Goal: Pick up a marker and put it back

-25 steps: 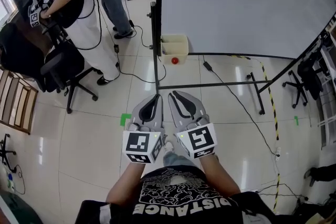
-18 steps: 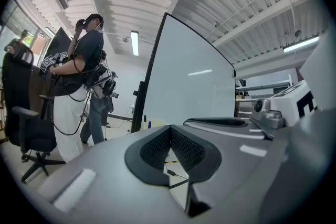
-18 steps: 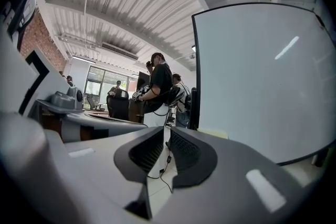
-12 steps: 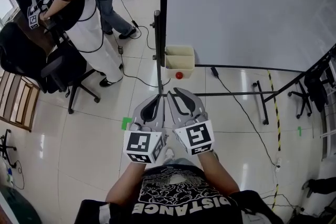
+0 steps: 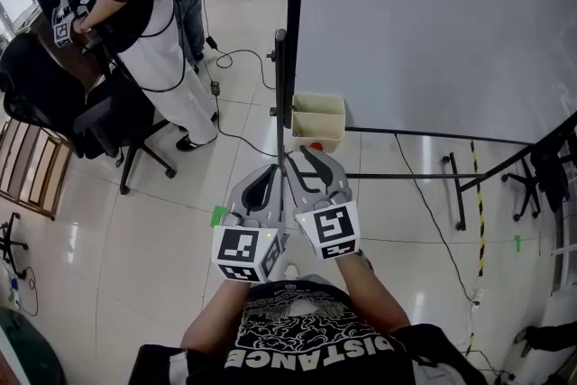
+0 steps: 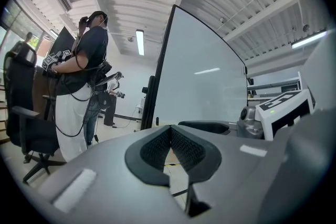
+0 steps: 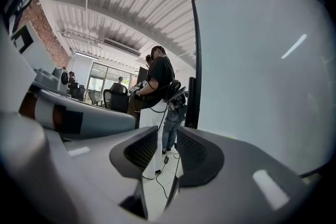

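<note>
Only a red blob (image 5: 315,146) shows beneath the box (image 5: 318,123).

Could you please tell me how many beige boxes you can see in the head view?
1. The beige box sits at the whiteboard's lower left corner, beside the black post; others may be hidden behind the board.

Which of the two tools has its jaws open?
The right tool: its jaws have just been opening and stand apart, with nothing between them. On the left tool the jaws are pressed together.
</note>
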Demonstrator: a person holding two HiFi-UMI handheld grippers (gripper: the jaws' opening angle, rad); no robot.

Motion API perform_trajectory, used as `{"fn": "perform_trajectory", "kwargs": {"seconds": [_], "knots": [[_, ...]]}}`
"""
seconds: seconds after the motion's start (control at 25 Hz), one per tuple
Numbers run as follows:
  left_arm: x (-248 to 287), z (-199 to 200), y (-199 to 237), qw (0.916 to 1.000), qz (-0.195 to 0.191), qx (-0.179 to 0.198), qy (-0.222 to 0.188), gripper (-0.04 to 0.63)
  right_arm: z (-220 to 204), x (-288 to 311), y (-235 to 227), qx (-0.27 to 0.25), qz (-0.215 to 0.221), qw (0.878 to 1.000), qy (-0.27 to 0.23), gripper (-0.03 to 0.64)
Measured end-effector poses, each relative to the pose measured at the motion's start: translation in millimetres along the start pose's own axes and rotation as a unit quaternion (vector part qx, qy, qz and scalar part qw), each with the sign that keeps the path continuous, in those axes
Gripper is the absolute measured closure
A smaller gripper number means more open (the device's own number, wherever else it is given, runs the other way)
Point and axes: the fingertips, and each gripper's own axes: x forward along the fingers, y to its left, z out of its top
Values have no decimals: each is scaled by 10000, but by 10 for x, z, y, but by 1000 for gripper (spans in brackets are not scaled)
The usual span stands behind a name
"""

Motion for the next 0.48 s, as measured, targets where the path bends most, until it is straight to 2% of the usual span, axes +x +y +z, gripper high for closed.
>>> {"fn": "perform_trajectory", "kwargs": {"seconds": [0.48], "knots": [[226,-50,167,9999,115,-33,32,589,-244,383,-192,-220,-14,9996,172,506]]}}
